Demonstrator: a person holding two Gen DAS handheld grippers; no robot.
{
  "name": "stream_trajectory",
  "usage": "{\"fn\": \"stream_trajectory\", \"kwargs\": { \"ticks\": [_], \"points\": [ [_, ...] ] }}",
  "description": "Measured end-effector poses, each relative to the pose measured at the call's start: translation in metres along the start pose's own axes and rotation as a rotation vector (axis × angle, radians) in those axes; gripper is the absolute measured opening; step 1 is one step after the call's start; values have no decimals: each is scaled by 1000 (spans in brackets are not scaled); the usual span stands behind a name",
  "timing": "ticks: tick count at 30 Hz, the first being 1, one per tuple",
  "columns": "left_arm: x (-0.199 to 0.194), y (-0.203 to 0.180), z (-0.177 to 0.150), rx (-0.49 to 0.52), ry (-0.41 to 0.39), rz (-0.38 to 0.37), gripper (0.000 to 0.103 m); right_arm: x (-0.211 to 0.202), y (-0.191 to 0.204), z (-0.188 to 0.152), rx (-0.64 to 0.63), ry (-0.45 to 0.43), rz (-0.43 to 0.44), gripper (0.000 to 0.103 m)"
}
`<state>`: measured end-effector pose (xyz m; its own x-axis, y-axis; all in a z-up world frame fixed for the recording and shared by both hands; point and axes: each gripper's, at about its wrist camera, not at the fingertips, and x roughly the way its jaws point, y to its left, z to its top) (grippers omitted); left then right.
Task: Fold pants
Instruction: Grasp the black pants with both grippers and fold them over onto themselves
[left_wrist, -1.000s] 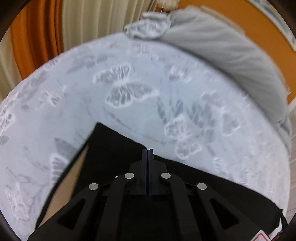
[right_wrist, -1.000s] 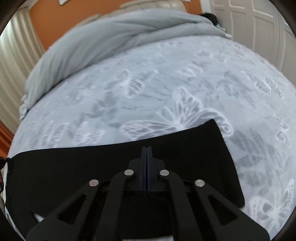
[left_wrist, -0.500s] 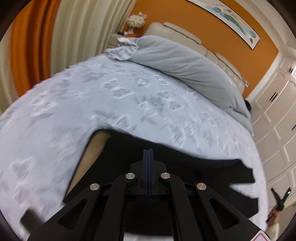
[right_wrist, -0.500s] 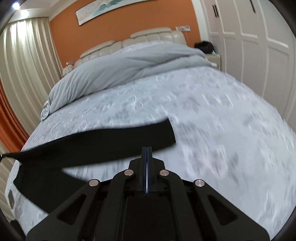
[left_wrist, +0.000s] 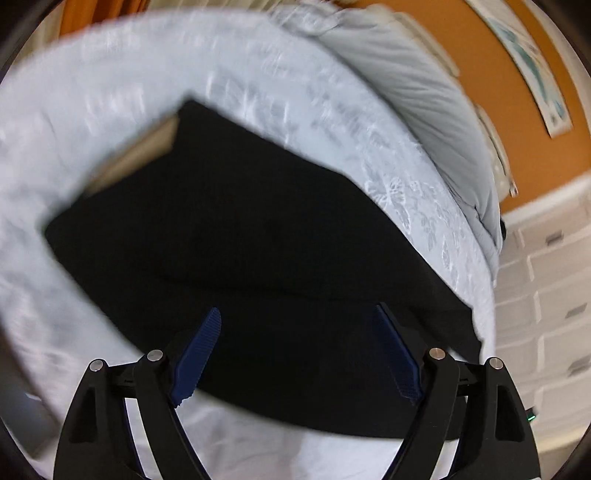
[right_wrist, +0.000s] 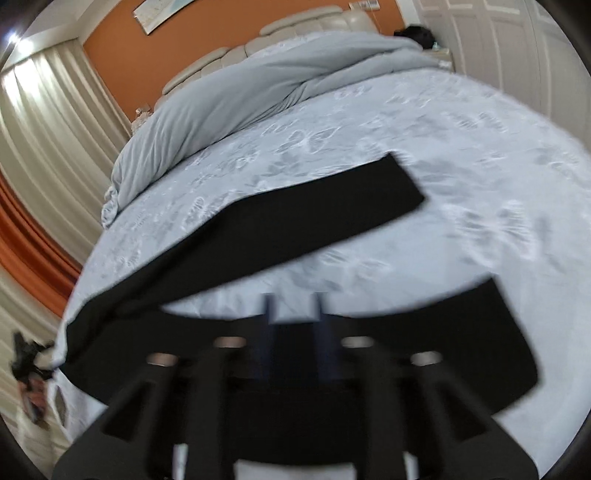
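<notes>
Black pants (left_wrist: 258, 240) lie on a pale butterfly-print bedspread (left_wrist: 110, 92). In the left wrist view the waist end shows a tan lining (left_wrist: 147, 147) at the upper left. My left gripper (left_wrist: 295, 317) is wide open and empty, just above the near edge of the pants. In the right wrist view the two legs (right_wrist: 295, 221) are spread apart, one reaching far right (right_wrist: 480, 350) under the gripper. My right gripper (right_wrist: 291, 306) is blurred, its fingers slightly apart, holding nothing.
A grey duvet (right_wrist: 240, 92) is bunched at the head of the bed, before a cream headboard (right_wrist: 314, 26) and orange wall. Curtains (right_wrist: 44, 129) hang at the left, white wardrobe doors (right_wrist: 498, 37) at the right. The other gripper (right_wrist: 26, 354) shows at the far left.
Both grippers were shut on the pants and have opened and let go. The pants have dropped onto the bed with the legs spread. Both cameras are moving, so the frames are blurred.
</notes>
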<state>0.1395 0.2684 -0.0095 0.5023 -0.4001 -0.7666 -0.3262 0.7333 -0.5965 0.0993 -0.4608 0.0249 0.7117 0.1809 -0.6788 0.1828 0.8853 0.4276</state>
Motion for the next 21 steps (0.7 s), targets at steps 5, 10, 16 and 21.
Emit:
{"fn": "stream_trajectory", "kwargs": {
  "ticks": [5,10,16,21],
  "points": [
    [32,21,18,-209,46,-71,61,62,15,43,160,20,114,79],
    [31,21,35,-174,47,-68,14,139,39,67,278,157,162,79],
    [31,16,40,-135,52,-36,11,218,76,73,316,212,92,58],
    [23,19,42,-119,40,-28,9,207,85,68,270,136,66,3]
  ]
}}
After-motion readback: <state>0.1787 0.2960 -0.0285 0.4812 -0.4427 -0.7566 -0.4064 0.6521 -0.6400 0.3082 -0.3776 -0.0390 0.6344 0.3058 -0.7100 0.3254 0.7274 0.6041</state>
